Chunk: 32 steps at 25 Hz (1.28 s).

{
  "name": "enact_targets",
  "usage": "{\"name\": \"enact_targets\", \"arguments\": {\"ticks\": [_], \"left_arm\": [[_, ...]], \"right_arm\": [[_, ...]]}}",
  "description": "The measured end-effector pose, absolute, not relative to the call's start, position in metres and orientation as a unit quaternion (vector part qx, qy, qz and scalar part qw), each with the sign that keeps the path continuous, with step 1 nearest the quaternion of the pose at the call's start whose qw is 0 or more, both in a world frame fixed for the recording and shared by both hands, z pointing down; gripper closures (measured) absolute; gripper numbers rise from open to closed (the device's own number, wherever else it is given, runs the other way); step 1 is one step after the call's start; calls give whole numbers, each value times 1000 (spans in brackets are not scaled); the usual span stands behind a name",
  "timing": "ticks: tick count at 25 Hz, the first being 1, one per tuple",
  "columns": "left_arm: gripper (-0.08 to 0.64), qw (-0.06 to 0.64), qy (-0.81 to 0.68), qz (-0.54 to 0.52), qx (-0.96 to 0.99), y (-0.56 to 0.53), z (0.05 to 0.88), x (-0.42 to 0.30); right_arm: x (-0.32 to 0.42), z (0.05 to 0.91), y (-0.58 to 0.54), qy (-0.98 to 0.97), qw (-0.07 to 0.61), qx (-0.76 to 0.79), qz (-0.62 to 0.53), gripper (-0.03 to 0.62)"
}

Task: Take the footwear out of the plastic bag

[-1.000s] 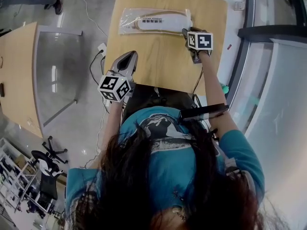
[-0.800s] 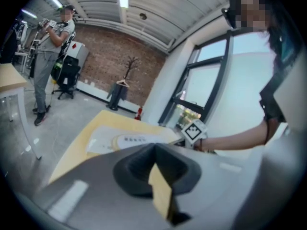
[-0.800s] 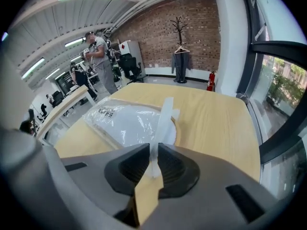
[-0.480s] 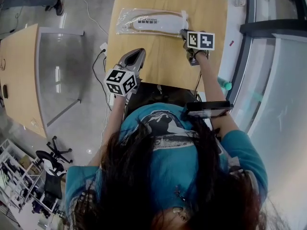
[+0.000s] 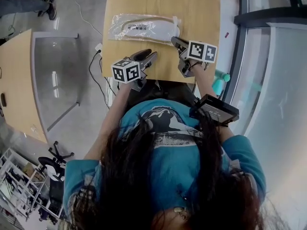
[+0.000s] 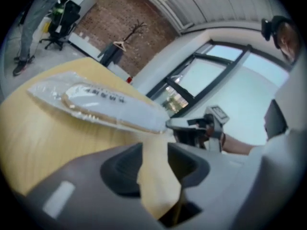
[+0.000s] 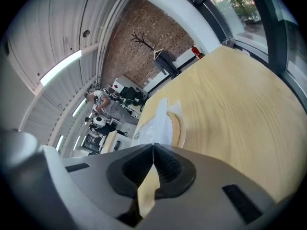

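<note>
At the near edge of the table [image 5: 163, 4], the left claw [image 5: 152, 56] hangs just over the wood and points across it. Its jaws stand partly apart and have just been opening. Only bare tabletop shows in the gap between them, so it holds nothing [image 6: 154, 147].

To the right, also close to the near edge, the right claw [image 5: 173, 40] reaches a little further in over the table. Its jaws are pressed fully together, and their tips [image 7: 153, 146] meet on the loose film at the nearest corner of the plastic bag [image 5: 117, 25]. The left gripper view shows that end of the bag drawn to a point at those tips [image 6: 169, 123].

Further in, about the middle of the table, the plastic bag [image 6: 48, 87] lies flat and lengthwise across the wood, running from the right claw toward the table's left side. The footwear [image 5: 148, 30] is still sealed inside it. It is a pale, flat slipper with a tan sole edge [image 7: 176, 128] and dark print along its top [image 6: 105, 99].

The far half of the table is plain wood.
</note>
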State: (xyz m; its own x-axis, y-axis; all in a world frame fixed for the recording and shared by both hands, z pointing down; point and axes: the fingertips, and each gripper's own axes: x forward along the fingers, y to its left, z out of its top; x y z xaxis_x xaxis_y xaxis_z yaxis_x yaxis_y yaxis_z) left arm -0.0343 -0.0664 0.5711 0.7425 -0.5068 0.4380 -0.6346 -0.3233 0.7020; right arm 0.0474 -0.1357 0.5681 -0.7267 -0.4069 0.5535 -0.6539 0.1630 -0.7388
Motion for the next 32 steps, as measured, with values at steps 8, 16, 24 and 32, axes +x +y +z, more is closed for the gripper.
{"name": "enact_targets", "arguments": {"ticks": [8, 16, 24, 32], "left_arm": [[299, 606, -301, -127, 725, -59, 590, -37], [293, 637, -296, -220, 677, -78, 600, -46], [418, 662, -257, -286, 643, -95, 588, -42], [457, 666, -261, -347, 607, -97, 579, -53]], "right_arm": [[37, 536, -94, -751, 67, 333, 566, 574], [40, 531, -81, -749, 63, 324, 575, 574], [35, 531, -76, -757, 78, 323, 563, 574], [34, 514, -76, -818, 75, 315, 476, 571]]}}
